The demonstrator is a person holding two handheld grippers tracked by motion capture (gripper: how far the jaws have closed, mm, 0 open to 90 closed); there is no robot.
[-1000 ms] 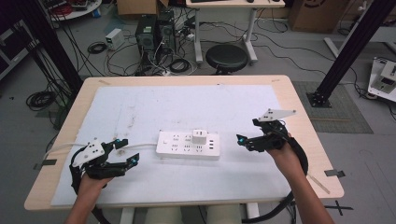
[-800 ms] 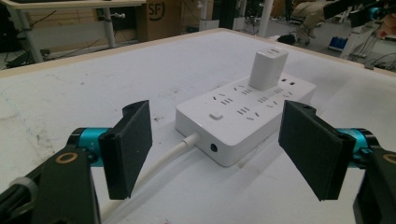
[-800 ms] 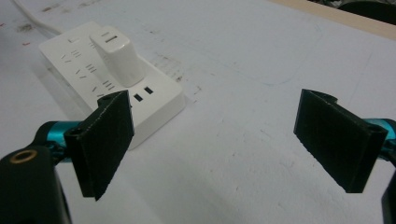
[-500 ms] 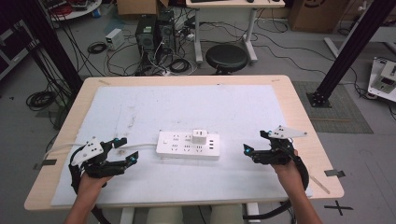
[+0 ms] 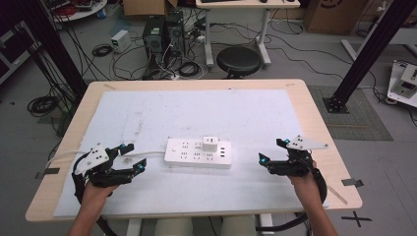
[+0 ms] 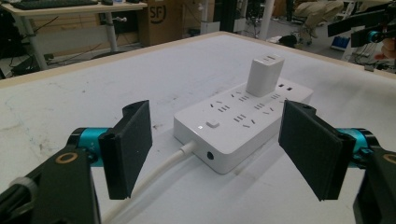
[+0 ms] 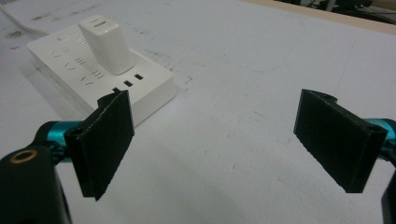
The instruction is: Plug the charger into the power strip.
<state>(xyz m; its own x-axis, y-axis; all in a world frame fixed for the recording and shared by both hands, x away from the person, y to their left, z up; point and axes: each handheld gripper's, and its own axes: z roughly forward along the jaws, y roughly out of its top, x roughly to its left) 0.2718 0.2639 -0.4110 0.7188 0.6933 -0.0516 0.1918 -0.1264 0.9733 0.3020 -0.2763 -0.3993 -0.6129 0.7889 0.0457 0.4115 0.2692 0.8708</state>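
Where cables sprawl, white mat (image 5: 206, 115) on table (image 5: 314, 113).

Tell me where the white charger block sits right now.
In the high view, the white charger block stands upright, plugged into the power strip near the table's middle, between the left tool and right tool.

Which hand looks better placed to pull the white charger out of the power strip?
Probably right. The right tongs stand open beside the end of the white rectangular power strip nearer the white cube charger. The left tongs face the cord end, better suited to steady the strip.
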